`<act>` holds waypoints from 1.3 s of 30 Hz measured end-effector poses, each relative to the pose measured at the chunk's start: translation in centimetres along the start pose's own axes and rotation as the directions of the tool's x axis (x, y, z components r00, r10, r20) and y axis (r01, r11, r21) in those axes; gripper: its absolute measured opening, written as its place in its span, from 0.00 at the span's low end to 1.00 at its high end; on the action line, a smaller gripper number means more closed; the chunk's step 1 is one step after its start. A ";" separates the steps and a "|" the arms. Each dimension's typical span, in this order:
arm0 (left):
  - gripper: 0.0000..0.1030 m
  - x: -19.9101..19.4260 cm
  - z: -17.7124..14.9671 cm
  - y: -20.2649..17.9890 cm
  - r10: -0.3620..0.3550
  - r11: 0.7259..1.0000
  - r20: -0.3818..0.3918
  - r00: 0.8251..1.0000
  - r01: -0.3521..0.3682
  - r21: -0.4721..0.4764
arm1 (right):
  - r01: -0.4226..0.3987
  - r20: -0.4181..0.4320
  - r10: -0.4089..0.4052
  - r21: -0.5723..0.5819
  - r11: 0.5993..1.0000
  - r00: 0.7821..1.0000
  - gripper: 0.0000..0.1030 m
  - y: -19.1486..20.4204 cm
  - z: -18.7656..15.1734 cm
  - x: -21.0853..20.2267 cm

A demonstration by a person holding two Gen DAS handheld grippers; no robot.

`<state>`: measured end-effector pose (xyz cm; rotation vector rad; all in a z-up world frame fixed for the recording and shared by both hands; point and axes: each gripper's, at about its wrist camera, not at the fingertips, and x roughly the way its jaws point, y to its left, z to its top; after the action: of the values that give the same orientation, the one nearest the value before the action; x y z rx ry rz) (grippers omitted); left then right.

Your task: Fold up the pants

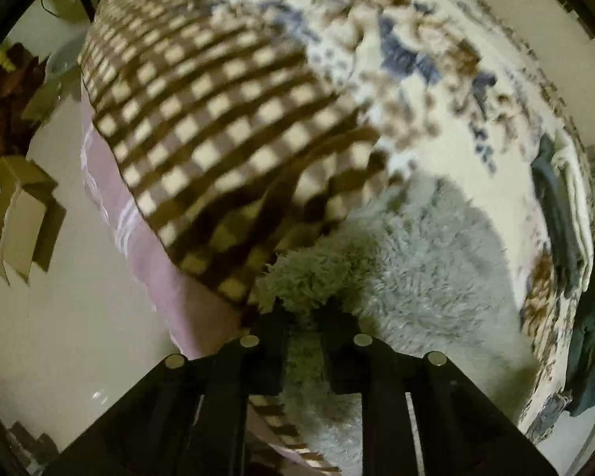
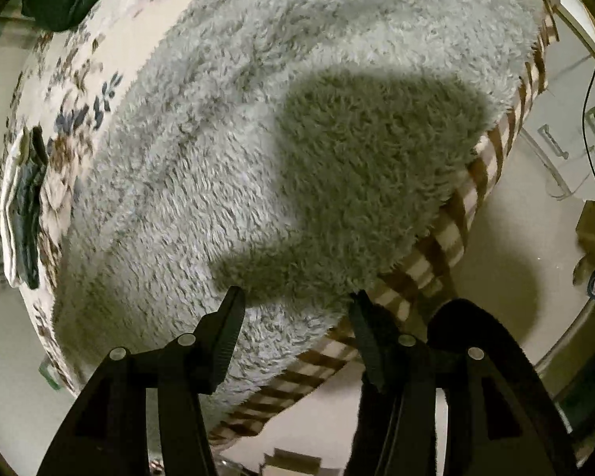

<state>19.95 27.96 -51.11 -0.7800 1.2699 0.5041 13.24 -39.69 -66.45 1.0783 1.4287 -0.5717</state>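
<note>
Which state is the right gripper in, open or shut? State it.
Open. The right gripper has its fingers wide apart over the fluffy grey pants, with fabric visible between them and nothing pinched.

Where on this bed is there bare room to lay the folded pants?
Free: the floral blanket beyond the fluffy pants, and the checked blanket beside them. Crowded: the folded stack and dark garment at the far edge. The left hand-held gripper pinches the pants; the right hand-held gripper is open.
</note>
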 end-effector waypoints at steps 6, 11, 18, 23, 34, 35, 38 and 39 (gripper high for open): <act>0.54 -4.9 -1.2 -0.9 0.023 1.000 0.078 0.997 -0.024 0.016 | -0.015 -0.024 0.012 -0.092 0.996 1.000 0.55 1.3 0.6 -3.7; 0.74 -9.0 -3.9 -4.8 0.021 0.996 0.125 0.992 -0.032 0.086 | -0.058 -0.013 0.057 -0.139 0.989 0.998 0.56 2.8 3.4 -8.1; 0.74 -6.8 -12.9 -17.9 -0.039 0.961 -0.038 0.999 0.048 0.271 | -0.060 0.038 0.062 -0.070 0.996 0.997 0.57 3.4 12.9 -10.6; 0.74 -0.3 -18.2 -28.7 -0.001 0.942 -0.216 0.976 0.074 0.328 | -0.017 0.006 0.017 -0.017 1.000 1.000 0.57 4.1 20.4 -8.3; 0.17 9.5 -21.8 -36.4 0.243 0.911 -0.202 0.949 -0.152 0.383 | 0.006 -0.153 0.008 0.091 0.996 0.988 0.07 2.3 27.6 -1.0; 0.16 8.9 -21.5 -36.0 0.222 0.921 -0.195 0.955 -0.140 0.363 | -0.012 -0.144 0.025 0.094 0.996 0.989 0.05 2.0 27.8 -1.3; 0.11 6.6 -21.2 -35.3 0.168 0.936 -0.162 0.972 -0.106 0.335 | -0.056 -0.119 0.067 0.100 0.993 0.991 0.05 1.0 28.4 -2.8; 0.09 6.0 -21.2 -35.2 0.152 0.938 -0.151 0.977 -0.095 0.332 | -0.067 -0.108 0.079 0.107 0.992 0.991 0.04 0.6 28.5 -3.4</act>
<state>33.10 -11.46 -50.72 -0.4757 1.5267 0.3194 27.52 -64.51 -68.27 1.2566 1.4633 -0.5442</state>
